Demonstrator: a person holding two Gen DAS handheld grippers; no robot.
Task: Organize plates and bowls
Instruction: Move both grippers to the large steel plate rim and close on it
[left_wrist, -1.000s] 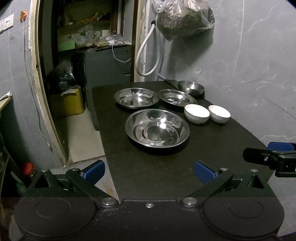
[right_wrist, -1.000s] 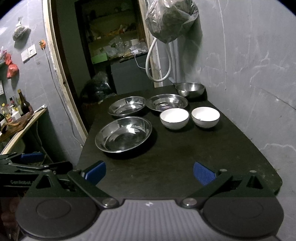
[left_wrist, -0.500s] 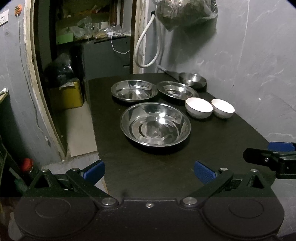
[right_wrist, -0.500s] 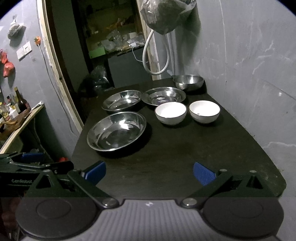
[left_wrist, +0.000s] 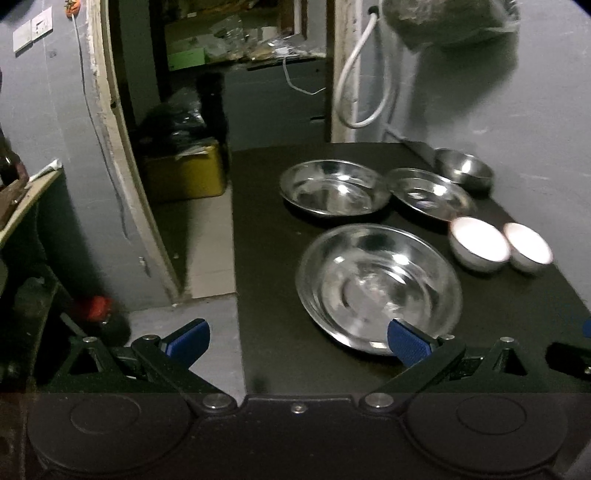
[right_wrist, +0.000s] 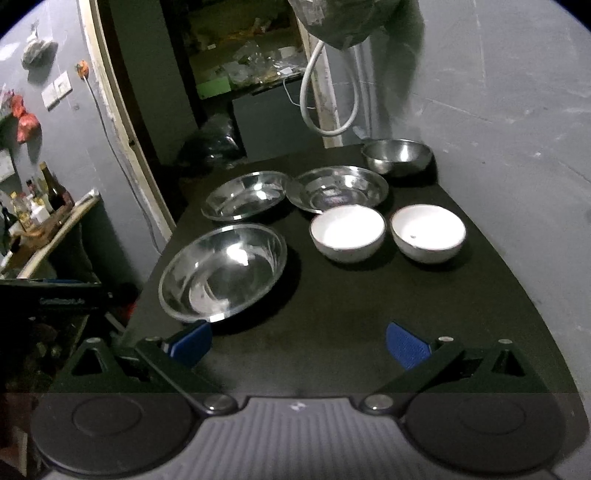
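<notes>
Three steel plates (right_wrist: 223, 273) (right_wrist: 246, 195) (right_wrist: 338, 189) lie on the table (right_wrist: 332, 314). There are two white bowls (right_wrist: 347, 232) (right_wrist: 427, 232) and one steel bowl (right_wrist: 397, 156), at 1 o'clock.

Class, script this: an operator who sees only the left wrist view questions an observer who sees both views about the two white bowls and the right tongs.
Operator: My view blurs the two white bowls together. Do they touch?
Observer: No. In the right wrist view the left white ceramic bowl and the right white ceramic bowl stand apart on the black table.
Operator: I see only a sliver of the right tongs. Open?
Observer: The right tongs are open and empty.
</notes>
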